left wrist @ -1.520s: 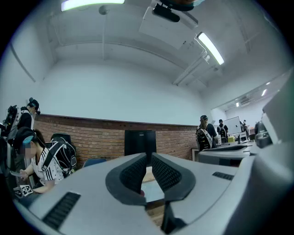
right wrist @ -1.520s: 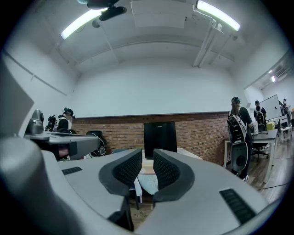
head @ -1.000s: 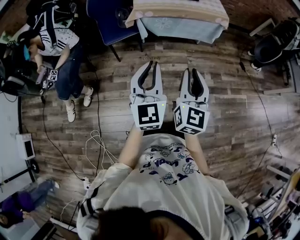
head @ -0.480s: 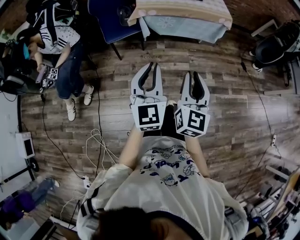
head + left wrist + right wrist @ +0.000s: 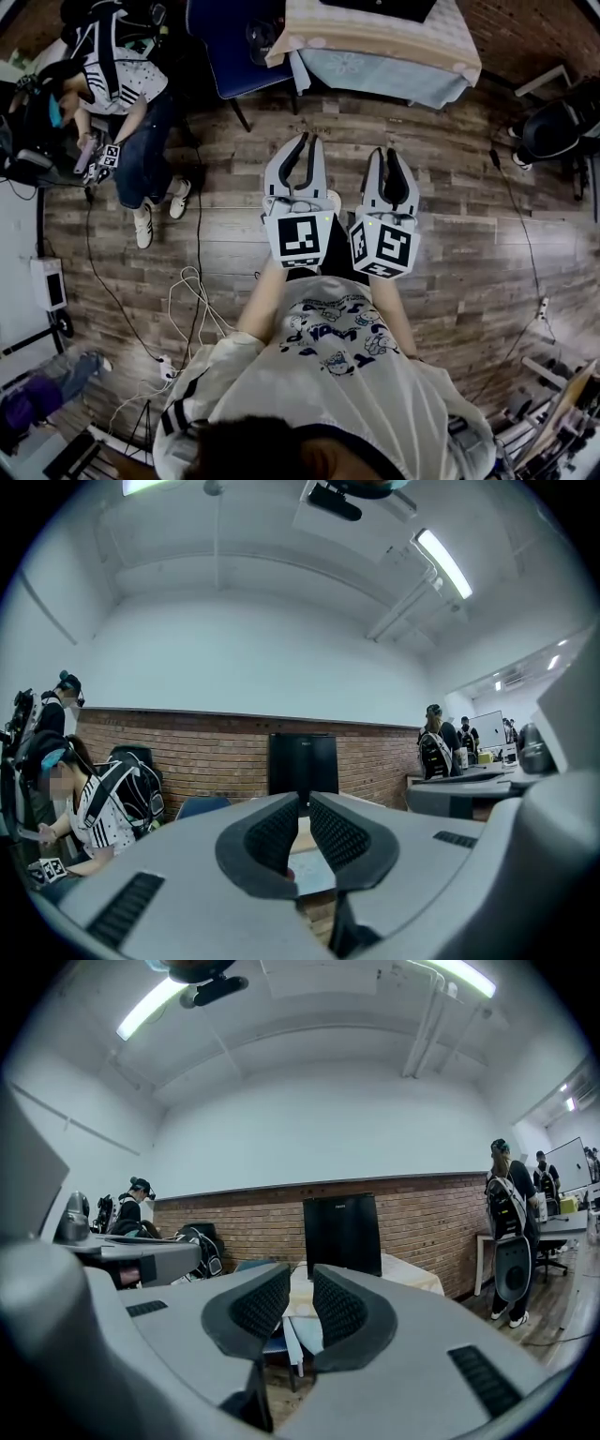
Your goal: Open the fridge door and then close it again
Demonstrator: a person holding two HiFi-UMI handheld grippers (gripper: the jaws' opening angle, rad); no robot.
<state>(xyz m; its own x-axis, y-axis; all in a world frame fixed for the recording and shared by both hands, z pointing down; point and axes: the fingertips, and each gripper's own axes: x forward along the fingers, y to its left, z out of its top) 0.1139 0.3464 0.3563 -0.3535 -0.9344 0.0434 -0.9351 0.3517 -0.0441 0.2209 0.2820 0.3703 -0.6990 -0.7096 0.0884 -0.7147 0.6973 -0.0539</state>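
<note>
The fridge [image 5: 303,761] is a small black box standing on a cloth-covered table [image 5: 375,42] against the brick wall ahead; the right gripper view shows the fridge [image 5: 341,1234] too, its door closed. In the head view only its top edge [image 5: 380,5] shows at the upper rim. My left gripper [image 5: 304,139] and right gripper [image 5: 388,152] are held side by side over the wooden floor, pointing level at the table and well short of it. Both are shut with nothing between the jaws. The left gripper [image 5: 304,799] and right gripper [image 5: 302,1274] frame the fridge between their tips.
A blue chair [image 5: 225,42] stands at the table's left corner. A seated person [image 5: 122,103] with another gripper is at the far left. Loose cables [image 5: 187,291] lie on the floor to my left. A black office chair [image 5: 553,127] is at the right.
The table and blue chair have come lower and closer in the head view. Both grippers have moved forward together, still shut and side by side.
</note>
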